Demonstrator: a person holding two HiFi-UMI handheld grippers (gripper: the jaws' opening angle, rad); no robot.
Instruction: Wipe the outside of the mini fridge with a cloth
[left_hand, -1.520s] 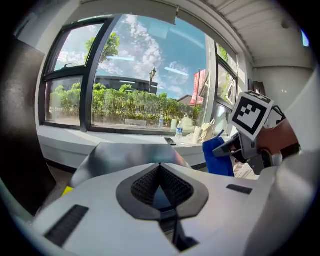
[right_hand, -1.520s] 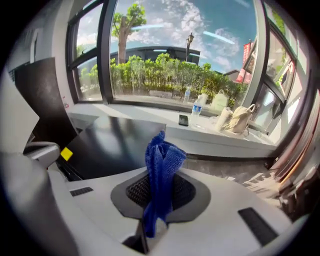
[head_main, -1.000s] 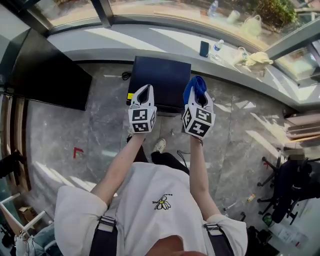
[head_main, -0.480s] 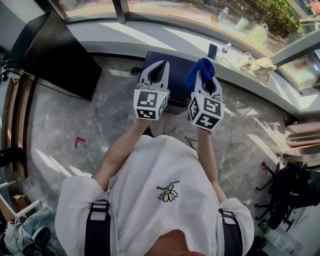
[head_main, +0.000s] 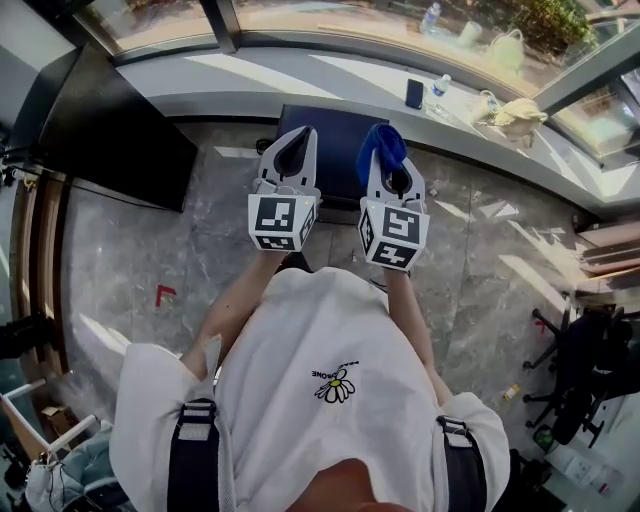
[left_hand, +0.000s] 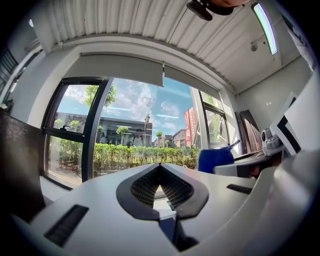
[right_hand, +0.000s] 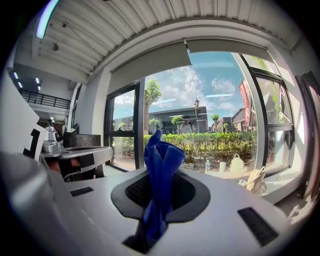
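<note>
Mini fridge (head_main: 340, 150) below; right gripper (head_main: 392, 178) extended forward, jaws clenched on cloth (head_main: 383, 143); left gripper (head_main: 297, 140) alongside, jaws together

The cloth (right_hand: 159, 170) is seen as nubby woven fabric. The mini fridge (head_main: 338, 150) is finished smooth and dark, and the floor (head_main: 130, 260) is laid in glossy stone.

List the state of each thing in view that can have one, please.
Left hand-held gripper: shut, nothing between its jaws.
Right hand-held gripper: shut on the blue cloth.
Blue cloth: bunched, sticking up out of the jaws.
Mini fridge: upright on the floor, not touched by the cloth.
Bottle: upright on the window ledge.
Phone: lying flat on the ledge.
</note>
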